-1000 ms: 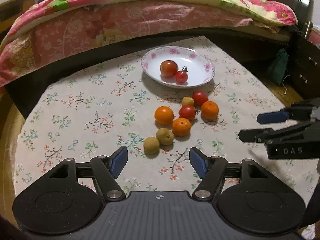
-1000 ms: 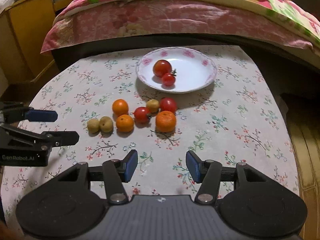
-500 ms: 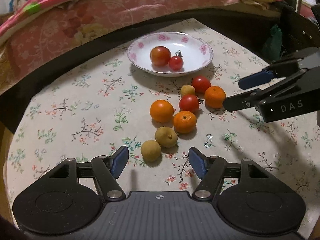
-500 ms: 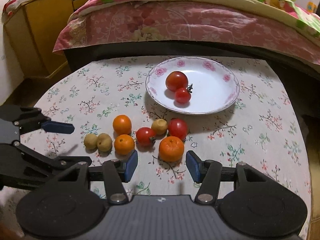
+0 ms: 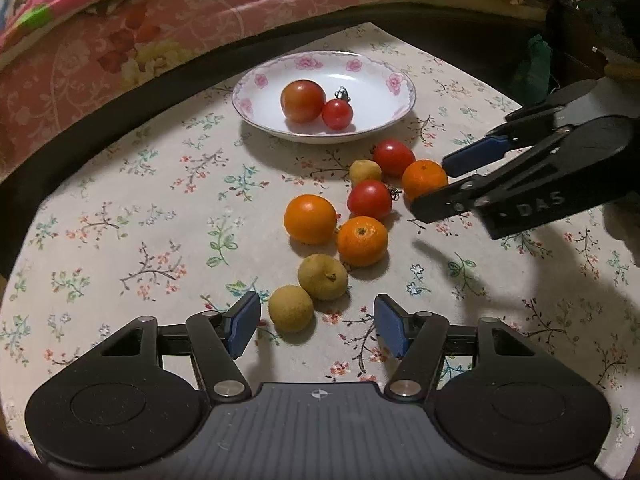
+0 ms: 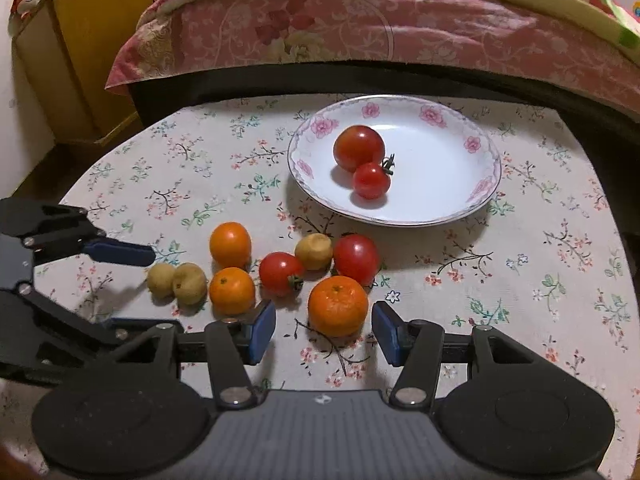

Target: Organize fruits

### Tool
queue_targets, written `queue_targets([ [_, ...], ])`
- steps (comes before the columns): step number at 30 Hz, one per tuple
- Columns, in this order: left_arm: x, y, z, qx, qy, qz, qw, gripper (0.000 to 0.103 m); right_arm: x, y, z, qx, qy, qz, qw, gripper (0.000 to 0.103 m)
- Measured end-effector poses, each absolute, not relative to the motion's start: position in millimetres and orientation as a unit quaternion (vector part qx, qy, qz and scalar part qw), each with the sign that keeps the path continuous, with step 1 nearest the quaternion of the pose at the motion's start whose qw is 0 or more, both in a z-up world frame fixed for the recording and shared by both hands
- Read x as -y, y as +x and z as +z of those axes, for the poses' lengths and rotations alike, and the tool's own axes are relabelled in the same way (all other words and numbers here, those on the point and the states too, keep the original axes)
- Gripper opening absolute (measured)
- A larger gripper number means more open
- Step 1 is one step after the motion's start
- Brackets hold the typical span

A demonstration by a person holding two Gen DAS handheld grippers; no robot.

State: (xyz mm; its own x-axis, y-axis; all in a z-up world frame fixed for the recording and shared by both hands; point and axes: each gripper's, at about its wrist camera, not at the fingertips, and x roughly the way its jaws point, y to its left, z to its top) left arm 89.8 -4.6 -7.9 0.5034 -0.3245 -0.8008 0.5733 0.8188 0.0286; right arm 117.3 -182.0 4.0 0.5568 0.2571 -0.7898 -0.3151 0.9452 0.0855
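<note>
Claw (image 6: 324, 330) fingertips partly hide nearest orange (image 6: 338, 306).

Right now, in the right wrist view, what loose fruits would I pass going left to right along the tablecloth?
Two yellowish fruits → two oranges → stemmed tomato → yellowish fruit → large orange and tomato.

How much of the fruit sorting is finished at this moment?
Done: two red tomatoes lie in the white floral plate. In hand: nothing; the right gripper is open around the nearest orange tangerine, and the left gripper, just narrowing, is open beside a tan round fruit. Left: eight fruits on the cloth.
</note>
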Motion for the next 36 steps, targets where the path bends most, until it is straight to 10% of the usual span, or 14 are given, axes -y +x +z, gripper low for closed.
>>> queue_targets([
  [13,1.5,98.5,-16.0,-0.433,0.138,-0.262,0.851,0.071,179.6,130.5,-4.8,-0.459,-0.03,0.156,0.874,0.034],
  [36,1.8,96.2,-13.1,-0.437,0.152,-0.253,0.85,0.035,174.0,125.6,-2.7,-0.477,-0.005,0.178,0.861,0.033],
])
